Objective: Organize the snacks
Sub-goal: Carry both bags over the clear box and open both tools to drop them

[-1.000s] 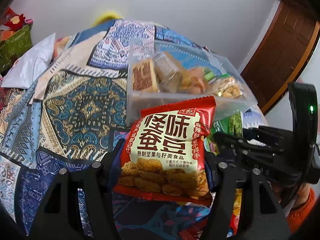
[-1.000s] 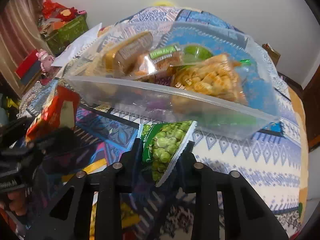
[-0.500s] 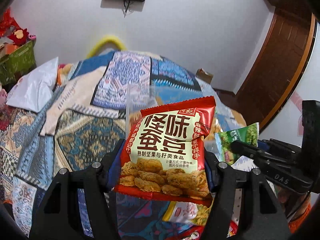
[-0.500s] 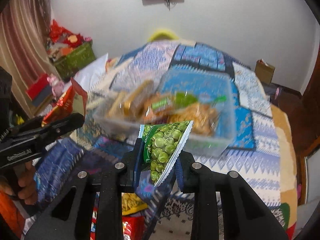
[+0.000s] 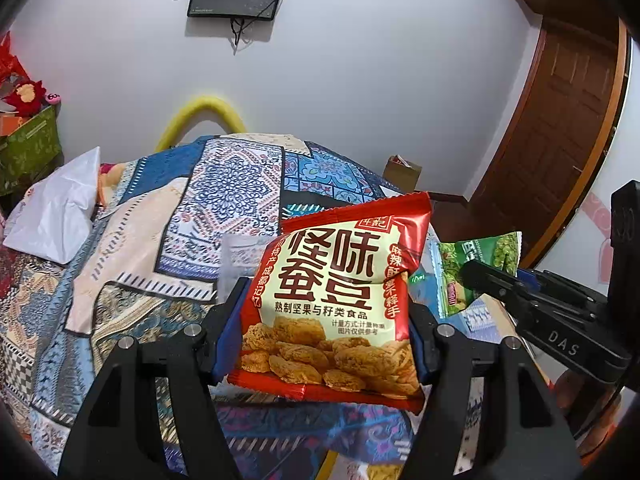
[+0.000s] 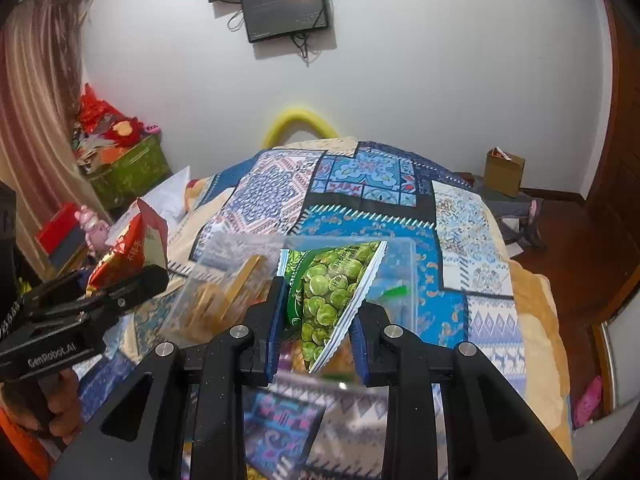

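A bed spread with a blue patchwork quilt (image 6: 360, 200) fills the white-walled room. The left tongs (image 5: 324, 320) clamp a red packet of fried broad beans (image 5: 336, 300) in the air. The right tongs (image 6: 320, 320) pinch a green packet of peas (image 6: 328, 292) above a clear plastic box (image 6: 224, 272) holding snacks.

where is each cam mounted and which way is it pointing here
Left wrist: on the left gripper, facing forward over the bed at the red snack bag it clamps; right gripper at right.
Right wrist: on the right gripper, facing the green pea bag it clamps and the clear bin.
Shared: both bags, patchwork bedspread.
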The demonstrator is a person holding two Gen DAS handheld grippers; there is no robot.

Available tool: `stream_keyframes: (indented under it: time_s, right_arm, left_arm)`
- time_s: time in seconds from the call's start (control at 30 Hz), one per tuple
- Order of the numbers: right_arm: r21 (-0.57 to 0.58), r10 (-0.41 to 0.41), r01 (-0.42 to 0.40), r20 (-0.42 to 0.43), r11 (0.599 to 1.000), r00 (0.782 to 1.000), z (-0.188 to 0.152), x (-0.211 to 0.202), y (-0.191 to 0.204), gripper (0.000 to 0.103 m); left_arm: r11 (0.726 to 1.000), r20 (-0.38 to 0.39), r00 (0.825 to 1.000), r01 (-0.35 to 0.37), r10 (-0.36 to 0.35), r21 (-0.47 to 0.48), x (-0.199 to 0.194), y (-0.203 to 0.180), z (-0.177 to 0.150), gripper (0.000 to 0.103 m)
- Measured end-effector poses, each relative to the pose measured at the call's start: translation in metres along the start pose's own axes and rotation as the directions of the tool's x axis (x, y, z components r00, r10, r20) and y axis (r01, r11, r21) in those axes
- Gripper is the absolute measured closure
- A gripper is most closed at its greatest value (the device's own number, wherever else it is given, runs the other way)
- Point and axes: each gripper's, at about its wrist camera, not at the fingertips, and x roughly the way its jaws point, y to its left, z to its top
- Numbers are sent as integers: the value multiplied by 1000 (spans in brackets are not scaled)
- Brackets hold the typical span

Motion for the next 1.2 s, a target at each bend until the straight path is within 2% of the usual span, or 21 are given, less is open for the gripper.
stream_keyframes:
  time_s: [0.27, 0.53, 0.77, 0.93, 1.0, 1.07, 1.2]
  right_arm:
    - [30, -45, 46, -29, 998, 999, 6, 33, -20, 77]
    - [64, -45, 51, -88, 997, 995, -1, 68, -36, 77]
    - [56, -55, 63, -135, 996, 989, -11, 88, -41, 76]
    - [31, -77, 82, -153, 996, 985, -14, 87, -39, 74]
    - [19, -82, 86, -160, 996, 984, -13, 87, -39, 72]
    - [3, -101, 103, -161, 995, 982, -13, 83, -36, 59]
    - [-20, -120, 118, -135, 993, 984, -12, 67, -30, 50]
  left_arm:
    - [1000, -64, 998, -8, 8, -9, 52, -6, 6, 38]
    - [999, -140, 990, -2, -4, -38, 104, -10, 3, 38]
    - [999, -150, 988, -34, 36, 12, 125, -20, 6, 38]
    - [998, -178, 983, -54, 55, 11, 131, -23, 9, 34]
    - [999, -188, 981, -47, 48, 9, 130, -23, 9, 32]
    - [1000, -191, 981, -25, 24, -1, 125, -23, 9, 30]
    - [1000, -166, 986, -16, 15, -5, 106, -22, 11, 29]
